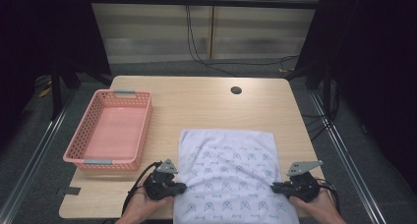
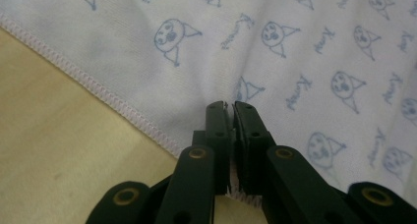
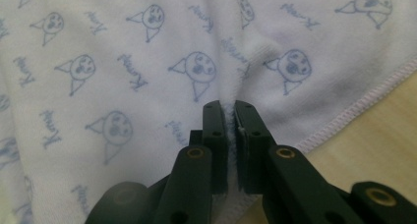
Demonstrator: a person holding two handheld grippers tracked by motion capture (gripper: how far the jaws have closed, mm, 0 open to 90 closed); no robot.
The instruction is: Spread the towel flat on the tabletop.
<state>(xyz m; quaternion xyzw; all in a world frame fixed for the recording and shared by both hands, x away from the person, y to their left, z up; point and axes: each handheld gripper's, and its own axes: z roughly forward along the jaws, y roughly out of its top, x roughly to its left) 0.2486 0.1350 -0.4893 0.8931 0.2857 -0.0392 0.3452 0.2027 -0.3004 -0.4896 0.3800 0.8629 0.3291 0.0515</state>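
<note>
Both hands come in at the near edge of the tabletop (image 1: 206,106), one at each side of the cloth (image 1: 231,170). The left hand (image 1: 142,207) holds the left gripper (image 1: 181,187) at the cloth's left edge, jaws pointing inward across it. The right hand (image 1: 319,204) holds the right gripper (image 1: 275,187) at the cloth's right edge, jaws pointing inward too. In each gripper view the black jaws are pressed together with a fold of cloth pinched between them.
</note>
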